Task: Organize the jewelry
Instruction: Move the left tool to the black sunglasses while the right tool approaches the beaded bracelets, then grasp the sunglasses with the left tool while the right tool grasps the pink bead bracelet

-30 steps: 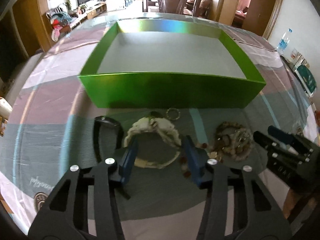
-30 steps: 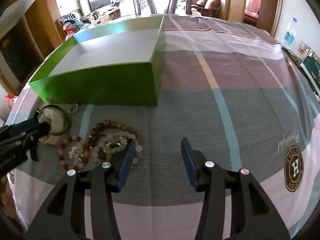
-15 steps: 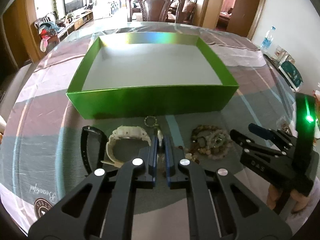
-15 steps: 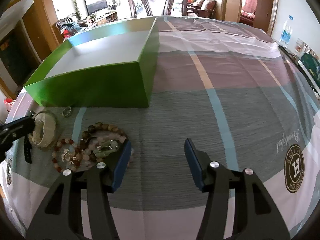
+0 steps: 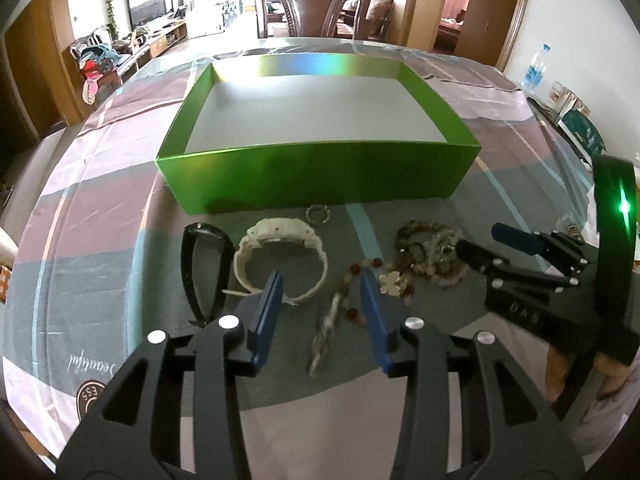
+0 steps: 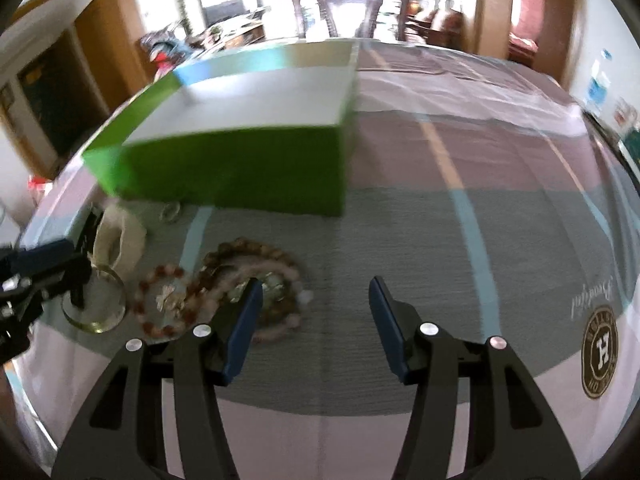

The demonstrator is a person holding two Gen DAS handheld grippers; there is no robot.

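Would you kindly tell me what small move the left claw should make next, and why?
Probably lower and close on the silvery chain. The left claw is open with the chain lying between its fingers on the tablecloth, and the green box has no jewelry inside.

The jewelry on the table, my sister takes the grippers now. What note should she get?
Left gripper: open, holding nothing, over a small silvery piece.
Right gripper: open, holding nothing, beside the bead bracelets.
Green box: nothing visible inside.
In front of it on the cloth: white watch, black band, little ring.
Done: nothing boxed yet. Left: move every piece into the box.
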